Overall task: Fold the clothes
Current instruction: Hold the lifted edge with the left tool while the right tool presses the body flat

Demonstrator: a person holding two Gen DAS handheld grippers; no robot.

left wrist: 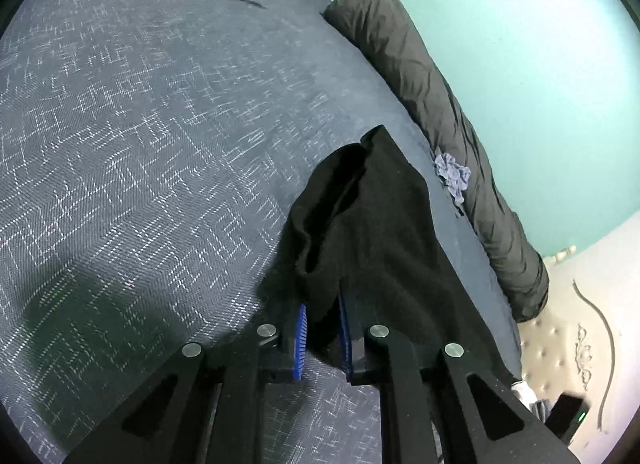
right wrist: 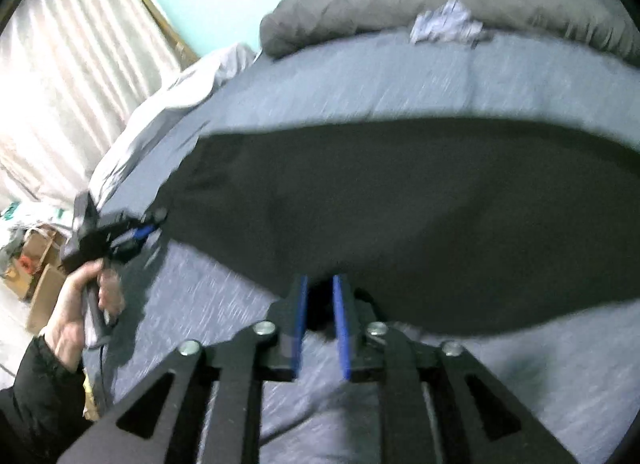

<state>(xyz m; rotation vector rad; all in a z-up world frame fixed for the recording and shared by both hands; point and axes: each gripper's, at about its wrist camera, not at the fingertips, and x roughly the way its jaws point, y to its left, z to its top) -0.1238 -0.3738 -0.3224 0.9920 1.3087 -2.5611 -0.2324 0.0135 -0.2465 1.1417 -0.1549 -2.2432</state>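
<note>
A black garment (right wrist: 400, 216) is stretched out above the blue-grey patterned bed cover (right wrist: 360, 80). My right gripper (right wrist: 320, 296) is shut on its near edge, with cloth bunched between the blue pads. In the left wrist view the same black garment (left wrist: 372, 232) drapes over my left gripper (left wrist: 323, 316), which is shut on a fold of it. From the right wrist camera the left gripper (right wrist: 150, 226) appears at the garment's left corner, held by a hand (right wrist: 76, 304). The picture is blurred by motion.
A rolled dark grey duvet (left wrist: 440, 104) lies along the bed's far edge against a teal wall, with a small crumpled bluish cloth (left wrist: 452, 176) beside it. Pale bedding (right wrist: 160, 112), a curtain (right wrist: 60, 84) and cardboard boxes (right wrist: 36, 264) stand at the left.
</note>
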